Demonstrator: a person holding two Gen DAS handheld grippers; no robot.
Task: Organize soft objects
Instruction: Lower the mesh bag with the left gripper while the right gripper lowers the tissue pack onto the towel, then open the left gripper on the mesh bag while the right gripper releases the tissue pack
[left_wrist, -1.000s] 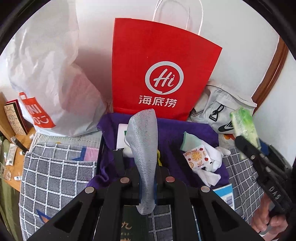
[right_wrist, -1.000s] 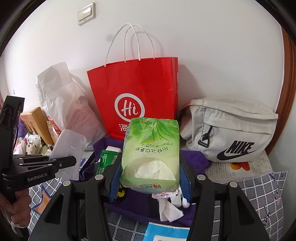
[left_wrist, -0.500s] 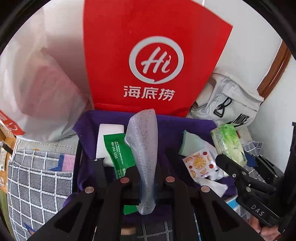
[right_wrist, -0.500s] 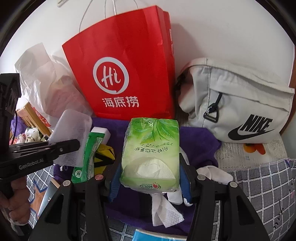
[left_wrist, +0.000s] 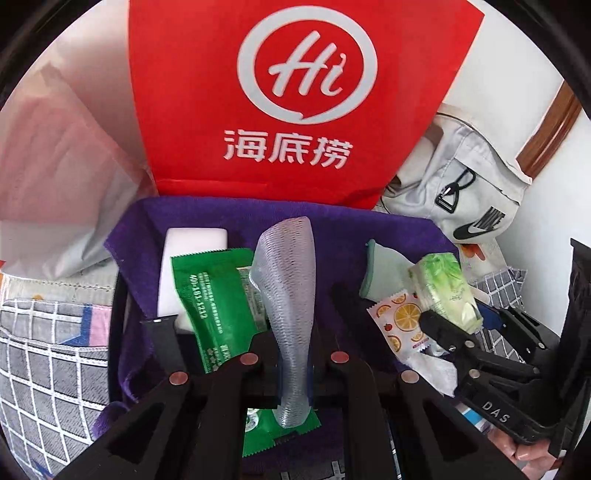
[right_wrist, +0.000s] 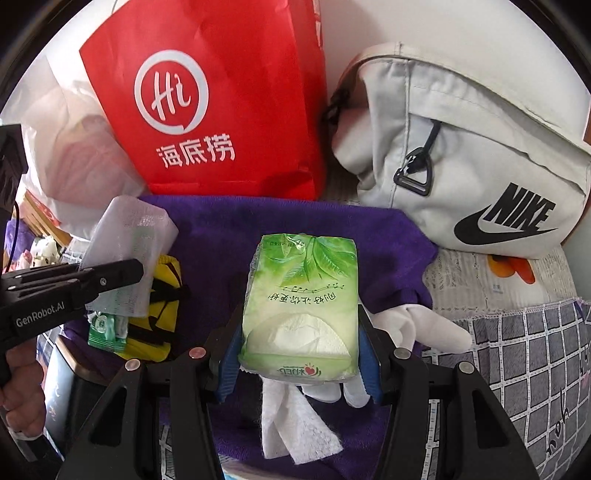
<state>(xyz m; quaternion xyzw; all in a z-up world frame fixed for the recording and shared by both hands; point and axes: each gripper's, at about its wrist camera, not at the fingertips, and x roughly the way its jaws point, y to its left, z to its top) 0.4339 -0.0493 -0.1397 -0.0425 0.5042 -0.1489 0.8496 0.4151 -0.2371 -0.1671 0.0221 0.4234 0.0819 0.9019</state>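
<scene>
My left gripper (left_wrist: 291, 356) is shut on a translucent white mesh sleeve (left_wrist: 286, 295), held upright over the purple cloth (left_wrist: 207, 218); the sleeve also shows in the right wrist view (right_wrist: 127, 240). My right gripper (right_wrist: 299, 363) is shut on a green tissue pack (right_wrist: 301, 295), low over the same purple cloth (right_wrist: 258, 221); the pack shows at the right of the left wrist view (left_wrist: 445, 288). On the cloth lie a green wipes packet (left_wrist: 207, 295), a white block (left_wrist: 192, 243), an orange-print sachet (left_wrist: 400, 321), a white glove (right_wrist: 417, 325) and loose tissue (right_wrist: 295, 424).
A red paper bag (left_wrist: 295, 92) stands behind the cloth. A white plastic bag (left_wrist: 55, 177) is at left, a grey Nike bag (right_wrist: 461, 147) at right. A yellow and black item (right_wrist: 162, 302) lies on the cloth. Grey checked fabric (left_wrist: 48, 362) covers the surface around.
Both grippers have moved forward and down toward the purple cloth, each still holding its item. The red bag and the things on the cloth now look closer.
</scene>
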